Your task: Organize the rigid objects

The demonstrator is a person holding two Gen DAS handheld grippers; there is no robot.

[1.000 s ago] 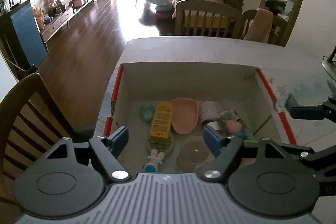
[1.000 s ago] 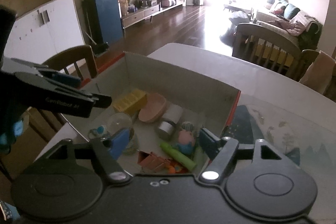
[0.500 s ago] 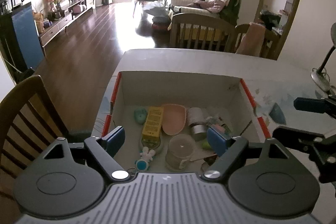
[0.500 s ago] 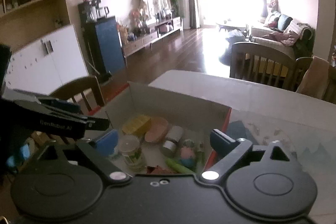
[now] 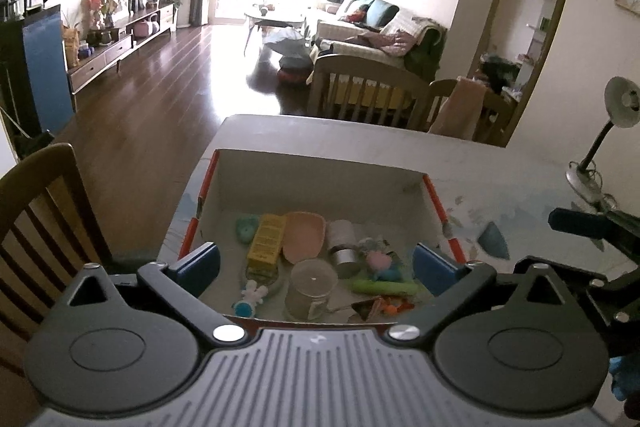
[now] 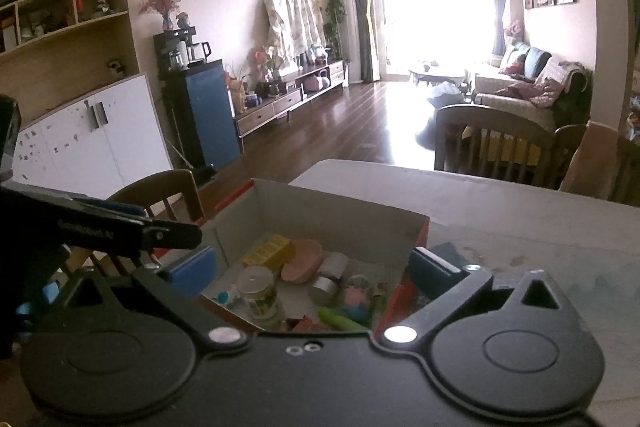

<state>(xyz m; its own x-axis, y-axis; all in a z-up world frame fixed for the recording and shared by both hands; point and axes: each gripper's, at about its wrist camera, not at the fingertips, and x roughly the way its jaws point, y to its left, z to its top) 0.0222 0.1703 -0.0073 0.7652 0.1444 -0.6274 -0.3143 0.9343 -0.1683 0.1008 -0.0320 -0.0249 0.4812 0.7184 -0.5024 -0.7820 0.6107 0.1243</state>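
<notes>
two open grippers above a box of small objects

a cardboard box (image 5: 320, 183) with red-taped edges sits at the near left corner of a pale worktop (image 5: 500, 179), close to the left edge, in a bright living room. a wooden chair (image 5: 40, 211) stands just off that edge.

the left gripper (image 5: 316, 265) hangs over the near side of the box with its blue fingers (image 5: 196, 263) spread wide; they have just been opening, and nothing is between them. the right gripper (image 6: 312, 267) is beside it, also over the near side of the box, its fingers (image 6: 434, 269) just as wide and also just opened, gripping nothing. each gripper shows at the side of the other's view.

inside the box, along the far side, lie a small teal piece (image 5: 246, 227), a yellow box (image 5: 267, 239), a pink oval dish (image 5: 304, 235) and a metal-capped cylinder (image 5: 342, 241) on its side, set close together. nearer, a clear jar (image 5: 310, 291) with a green label stands upright. to its left lies a small white and blue figure (image 5: 250, 297). to its right lie a pink toy (image 5: 380, 261), a green stick (image 5: 384, 287) and some small orange and red bits too blurred to name.

a desk lamp (image 5: 604, 131) stands at the far right edge of the worktop.
</notes>
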